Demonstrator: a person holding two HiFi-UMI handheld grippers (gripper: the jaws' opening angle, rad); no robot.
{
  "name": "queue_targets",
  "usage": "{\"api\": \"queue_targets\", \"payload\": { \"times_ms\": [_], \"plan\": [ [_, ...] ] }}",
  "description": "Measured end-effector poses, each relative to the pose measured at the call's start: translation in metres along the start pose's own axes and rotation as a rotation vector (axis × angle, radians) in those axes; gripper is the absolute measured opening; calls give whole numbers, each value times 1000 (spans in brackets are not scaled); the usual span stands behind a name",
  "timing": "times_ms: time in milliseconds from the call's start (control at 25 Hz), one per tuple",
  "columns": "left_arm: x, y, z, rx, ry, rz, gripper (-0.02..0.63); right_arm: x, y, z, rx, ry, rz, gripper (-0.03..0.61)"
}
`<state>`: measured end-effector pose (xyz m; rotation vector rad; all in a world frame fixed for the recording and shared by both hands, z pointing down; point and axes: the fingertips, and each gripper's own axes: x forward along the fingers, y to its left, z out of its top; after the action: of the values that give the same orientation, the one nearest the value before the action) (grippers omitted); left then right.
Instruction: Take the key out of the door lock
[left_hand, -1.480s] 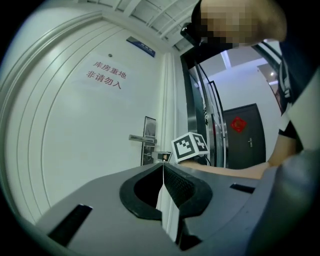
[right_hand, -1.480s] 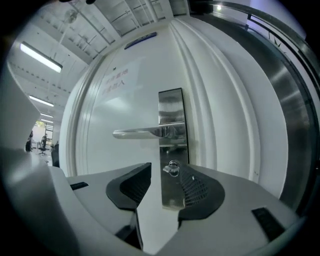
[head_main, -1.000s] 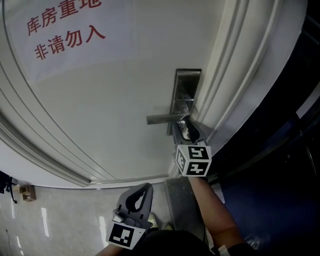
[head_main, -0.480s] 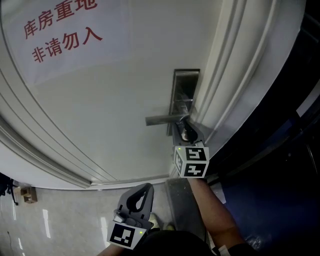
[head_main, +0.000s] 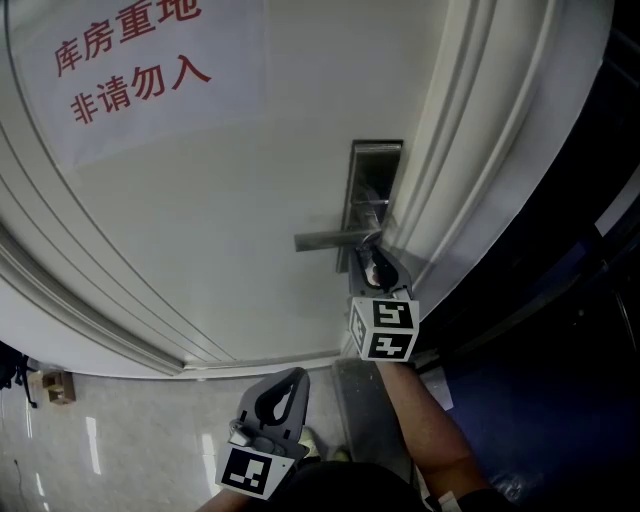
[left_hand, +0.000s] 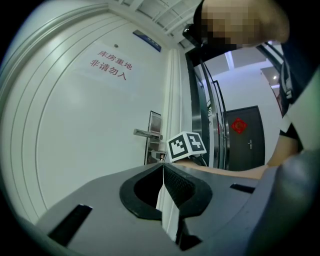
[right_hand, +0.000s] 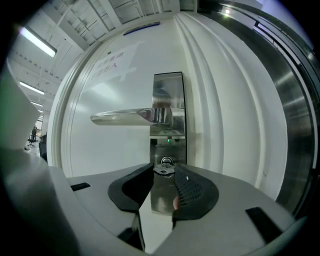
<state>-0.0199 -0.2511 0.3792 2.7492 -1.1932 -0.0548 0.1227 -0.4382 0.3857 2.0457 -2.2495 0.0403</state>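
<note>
Below the lever handle (right_hand: 130, 116) on the lock plate (right_hand: 168, 90), the key (right_hand: 164, 169) sits in the keyhole, its head between the tips of the right claw (head_main: 373, 265), which are closing onto it. Nearer and to the left, the left claw (left_hand: 163, 170) hangs closed and empty.

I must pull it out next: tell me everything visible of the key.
The key is small, silvery metal, with a ring at its head. It sits in the lock on the steel plate, below the lever handle. The right gripper is closing on it; both jaw tips seem to touch its head. Its blade is hidden.
</note>
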Motion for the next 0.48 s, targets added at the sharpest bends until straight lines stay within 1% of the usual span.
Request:
{"api": "queue_targets", "payload": {
  "times_ms": [200, 480],
  "plan": [
    [0, -3, 1, -1, -5, -1, 9, -2, -1, 0, 17, 8, 4, 129],
    [-3, -4, 2, -1, -7, 6, 9, -5, -1, -1, 12, 9, 2, 120]
  ]
}}
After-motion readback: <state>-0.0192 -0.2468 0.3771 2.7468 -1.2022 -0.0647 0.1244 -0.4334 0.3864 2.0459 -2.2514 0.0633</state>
